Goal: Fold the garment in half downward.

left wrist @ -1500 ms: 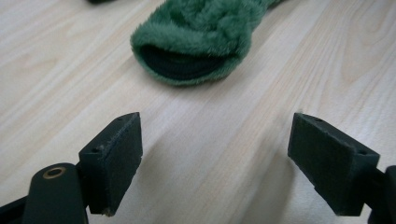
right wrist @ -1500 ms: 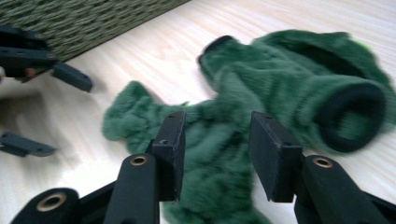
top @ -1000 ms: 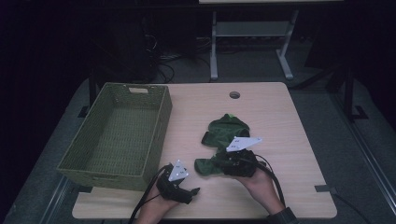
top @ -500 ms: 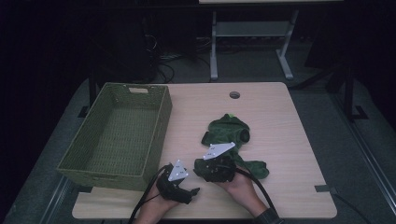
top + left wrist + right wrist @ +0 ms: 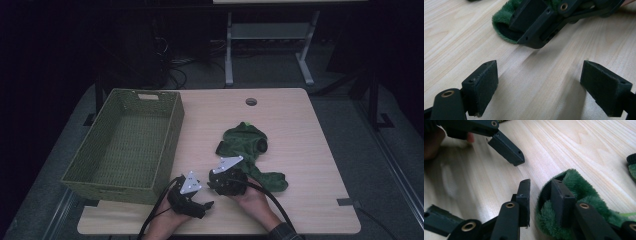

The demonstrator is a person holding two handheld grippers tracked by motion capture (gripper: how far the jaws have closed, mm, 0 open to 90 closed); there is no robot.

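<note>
- Dark room beyond; a pale wooden bench (image 5: 300, 125) stands in the light, its far edge carrying one round cable hole (image 5: 251, 102), with a metal frame (image 5: 265, 35) on the floor behind.
- One woven green basket (image 5: 127, 145) sits on the left part of the bench, its long left side close along the left edge, its near wall close to the front edge.
- One green plush garment (image 5: 245, 145) lies right of the basket and apart from it, near the middle of the bench, with a fold reaching toward the front right.
- Open bench surface lies to the right of the garment as far as the right edge, and behind it as far as the cable hole.
- Two hand-held tongs work at the front edge, close together.
- Left tongs (image 5: 539, 82): jaws wide apart over bare wood, holding nothing; in the high view they lie just before the basket's near right corner (image 5: 197, 202).
- Right tongs (image 5: 540, 200): jaws have just been narrowing, and one jaw sits inside the garment's fleecy hem (image 5: 574, 182) while the other stands outside it; whether the pads press the cloth cannot be told.
- One tip of the left tongs lies just beyond the right tongs in the right gripper view, not touching them.
</note>
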